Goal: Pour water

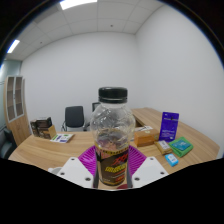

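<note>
At the bottom centre the gripper point(112, 172) clamps a jar point(112, 135), both pink pads point(92, 160) pressing its sides; the jar is clear, black-capped, upright, with a label low down; behind it a wooden table point(45, 150) spreads across mid-frame; a purple box point(169, 125) stands right; a black chair point(74, 117) sits left of centre, by the white wall.

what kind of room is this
Probably an office or meeting room: a long wooden table, a black office chair behind it, white walls and ceiling light panels. The gripper holds a clear black-lidded jar between its fingers.
</note>
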A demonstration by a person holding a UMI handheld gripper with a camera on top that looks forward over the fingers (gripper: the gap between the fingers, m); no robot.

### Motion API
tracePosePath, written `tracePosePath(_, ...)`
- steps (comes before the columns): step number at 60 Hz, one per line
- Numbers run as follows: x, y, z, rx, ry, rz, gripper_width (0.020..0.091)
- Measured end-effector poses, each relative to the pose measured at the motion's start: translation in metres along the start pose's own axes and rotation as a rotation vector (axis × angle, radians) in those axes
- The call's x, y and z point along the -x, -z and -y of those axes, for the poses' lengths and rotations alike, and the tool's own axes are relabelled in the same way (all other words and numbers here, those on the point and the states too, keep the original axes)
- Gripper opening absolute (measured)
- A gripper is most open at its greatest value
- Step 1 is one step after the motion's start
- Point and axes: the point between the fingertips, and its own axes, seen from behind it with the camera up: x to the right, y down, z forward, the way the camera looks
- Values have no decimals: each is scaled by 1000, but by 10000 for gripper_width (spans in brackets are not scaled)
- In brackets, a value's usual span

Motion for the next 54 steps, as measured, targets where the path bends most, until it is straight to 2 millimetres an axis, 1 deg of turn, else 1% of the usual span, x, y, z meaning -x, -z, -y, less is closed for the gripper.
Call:
tracePosePath(1, -7, -1, -11, 1, 18, -8, 376)
tracePosePath(2, -13, -2, -14, 15, 26, -14, 375)
tracePosePath(6, -27, -5, -37, 51, 47, -29, 376)
tracePosePath(8, -31, -7, -51, 64, 44, -26, 376)
tracePosePath(14, -42, -10, -74, 97, 29, -25, 376)
tracePosePath(20, -47, -14, -106, 131, 30, -37, 379)
tracePosePath(22, -46, -13, -100, 96, 34, -33, 379)
tracePosePath(23, -47, -13, -103, 97, 40, -36, 381)
tracePosePath(25, -46, -13, -103, 87, 44, -40, 389)
tracePosePath(29, -46, -13, -103, 84, 43, -47, 445)
tracePosePath(35, -47, -12, -107, 116, 37, -48, 555)
tracePosePath(37, -49, -10, -113, 152, 38, -57, 651)
tracePosePath(40, -51, -5, -121, 206, 36, -70, 859)
tracePosePath(41, -51, -3, -123, 220, 36, -72, 862)
tracePosePath(42, -52, 0, -123, 230, 35, -77, 835)
tracePosePath(43, -53, 3, -123, 237, 36, -83, 828)
tracePosePath(45, -53, 10, -120, 244, 41, -89, 845)
tracePosePath(46, -52, 16, -117, 244, 43, -88, 862)
tracePosePath(47, -52, 21, -115, 245, 47, -89, 865)
tracePosePath(50, -46, 39, -107, 251, 60, -90, 849)
tracePosePath(54, -40, 67, -96, 267, 67, -91, 850)
